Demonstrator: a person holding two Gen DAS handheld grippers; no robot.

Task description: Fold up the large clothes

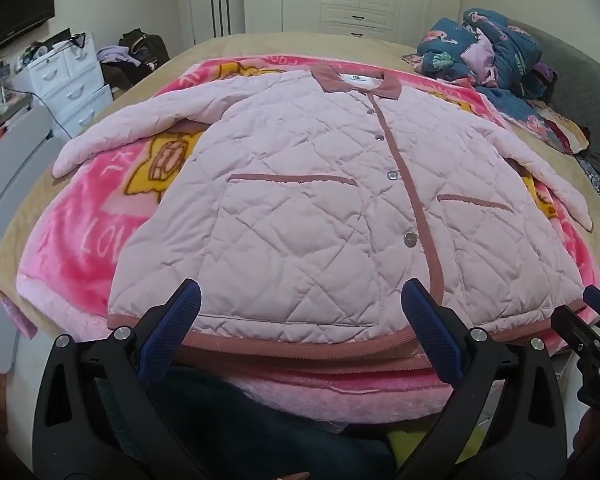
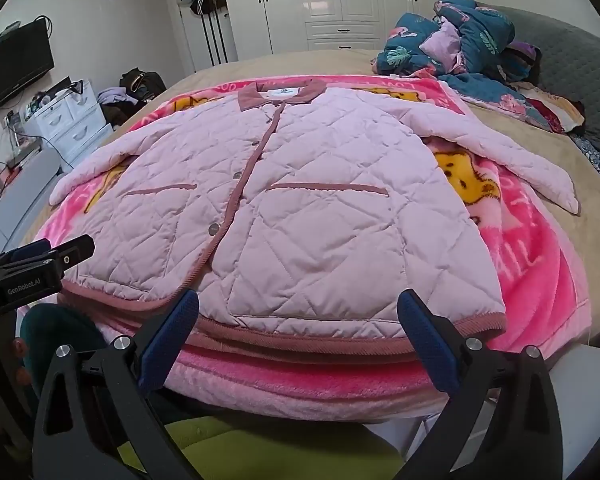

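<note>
Left wrist view: a pink quilted jacket (image 1: pixel 300 200) lies buttoned and face-up on a pink blanket (image 1: pixel 80 236), its hem toward both grippers.

Spread flat on the bed (image 2: pixel 596 224), the jacket runs lengthwise from collar (image 1: pixel 356 80) at the far end to hem (image 1: pixel 308 340) at the near edge, sleeves angled out to either side. The left gripper (image 1: pixel 300 324) hovers just short of the hem's left half, jaws spread wide and holding nothing; the right gripper (image 2: pixel 298 320) sits likewise over the right half (fingers apart, empty). Each arm looks nearer its own sleeve, the left sleeve (image 1: pixel 140 120) and the right sleeve (image 2: pixel 512 164), so a first fold inward would likely fall to the hand on that side. No fold has yet been made.
</note>
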